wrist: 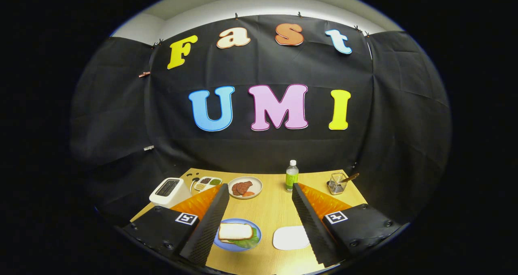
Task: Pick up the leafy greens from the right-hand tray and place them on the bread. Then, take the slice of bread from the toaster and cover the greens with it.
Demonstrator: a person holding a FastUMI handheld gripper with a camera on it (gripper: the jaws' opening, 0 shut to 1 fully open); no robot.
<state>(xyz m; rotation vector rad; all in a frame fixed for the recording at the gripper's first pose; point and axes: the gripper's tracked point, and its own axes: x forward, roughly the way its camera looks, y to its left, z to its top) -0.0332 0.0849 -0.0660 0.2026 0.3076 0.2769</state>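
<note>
Looking down at table [271, 210]: your gripper [259, 222] hangs high over near edge, fingers spread wide, nothing held. Toaster [168, 192] sits far-left, beyond left finger; slot looks dark, can't tell if bread remains. Blue plate [237, 234] lies low between fingers, nearer left one. Bread slice [235, 231] on it already covers leafy greens [251, 241], long axis left-right. White tray [290, 237] just right of plate, bare. Task looks finished; open room straight ahead.

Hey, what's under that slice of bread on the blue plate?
Leafy greens poke out beneath the bread on the blue plate. Anything beneath them is covered. The gripper, jaws open, holds nothing.
</note>
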